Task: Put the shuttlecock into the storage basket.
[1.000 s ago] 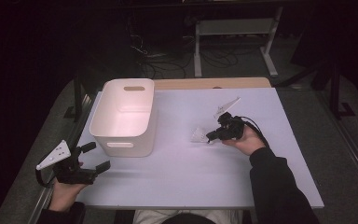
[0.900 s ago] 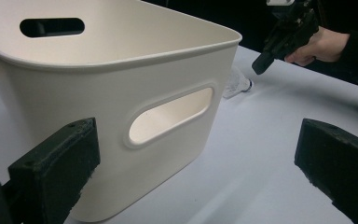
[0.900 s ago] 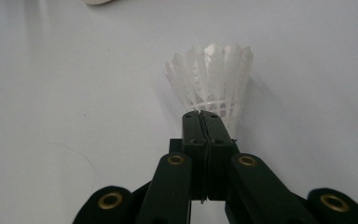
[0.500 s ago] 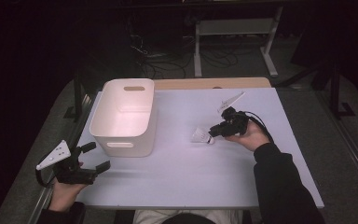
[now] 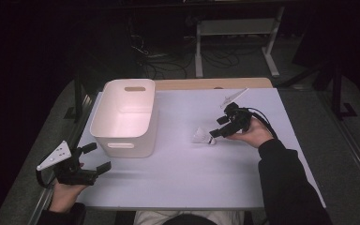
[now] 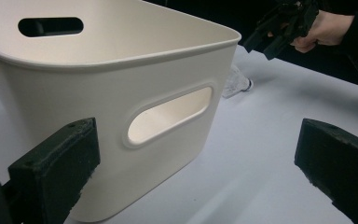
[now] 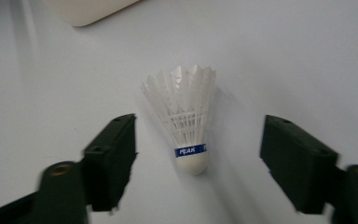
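Observation:
A white feather shuttlecock point(image 7: 186, 116) with a blue band lies on its side on the pale table, cork end toward my right gripper point(image 7: 196, 123). That gripper is open, one jaw on each side of the shuttlecock, neither touching it. From above, the shuttlecock point(image 5: 200, 137) rests just left of the right gripper point(image 5: 218, 127). My left gripper point(image 5: 97, 158) is open at the table's front left corner, facing the near wall of a white bin point(image 5: 126, 117). In the left gripper view the bin point(image 6: 144, 93) stands close ahead of the open left gripper point(image 6: 198, 154), with the shuttlecock point(image 6: 235, 81) beyond.
The bin has handle slots point(image 5: 120, 145) and looks empty. A wooden strip point(image 5: 211, 83) runs along the table's far edge. Dark floor, cables and a metal stand point(image 5: 234, 28) lie behind. The other hand and its gripper point(image 6: 284, 23) show far off in the left gripper view.
The right hand has shifted slightly right and away, its grey plate tilting. The shuttlecock, the bin and the left gripper have stayed where they were.

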A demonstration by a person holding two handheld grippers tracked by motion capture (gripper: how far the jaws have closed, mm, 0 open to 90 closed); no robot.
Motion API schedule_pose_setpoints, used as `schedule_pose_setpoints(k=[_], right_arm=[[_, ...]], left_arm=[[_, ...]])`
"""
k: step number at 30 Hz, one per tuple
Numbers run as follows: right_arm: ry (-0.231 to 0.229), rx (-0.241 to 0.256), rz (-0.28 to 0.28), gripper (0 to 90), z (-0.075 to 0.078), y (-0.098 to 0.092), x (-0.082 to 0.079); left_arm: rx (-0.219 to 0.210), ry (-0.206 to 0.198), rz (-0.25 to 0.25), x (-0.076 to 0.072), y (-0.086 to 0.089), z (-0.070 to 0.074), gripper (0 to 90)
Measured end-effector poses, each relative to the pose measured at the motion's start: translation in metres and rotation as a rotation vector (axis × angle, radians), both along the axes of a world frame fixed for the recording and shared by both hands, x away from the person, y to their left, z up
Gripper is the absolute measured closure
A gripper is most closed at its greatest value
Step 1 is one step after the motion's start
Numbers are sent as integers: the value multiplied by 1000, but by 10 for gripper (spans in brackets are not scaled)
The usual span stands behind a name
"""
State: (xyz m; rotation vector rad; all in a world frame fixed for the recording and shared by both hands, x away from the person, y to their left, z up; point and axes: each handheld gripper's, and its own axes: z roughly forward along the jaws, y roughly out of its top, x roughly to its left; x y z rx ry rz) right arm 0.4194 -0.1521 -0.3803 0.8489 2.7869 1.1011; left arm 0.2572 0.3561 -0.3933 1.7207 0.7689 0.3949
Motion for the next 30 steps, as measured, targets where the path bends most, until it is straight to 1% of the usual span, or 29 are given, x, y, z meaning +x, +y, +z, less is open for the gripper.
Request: schedule_pose_setpoints(k=[2, 5, 9, 11, 15, 16, 19, 21, 30], right_arm=[[-3, -1, 2, 133, 0, 0, 1], [-6, -3, 15, 124, -2, 1, 1], [-17, -16, 9, 106, -4, 2, 1], [-17, -18, 17, 31, -6, 3, 2], [-20, -22, 31, 11, -7, 3, 2], [-25, -35, 30, 0, -9, 4, 3], [-23, -47, 39, 0, -12, 6, 3], [-14, -63, 51, 0, -16, 7, 4], [-2, -77, 69, 0, -22, 12, 5]], left_arm=[[0, 0, 0, 0, 0, 0, 0], [0, 0, 0, 0, 0, 0, 0], [-1, 1, -1, 0, 0, 0, 0], [-1, 1, -1, 0, 0, 0, 0], [-1, 1, -1, 0, 0, 0, 0], [-1, 1, -1, 0, 0, 0, 0], [-1, 1, -1, 0, 0, 0, 0], [-1, 1, -1, 0, 0, 0, 0], [-1, 1, -2, 0, 0, 0, 0]])
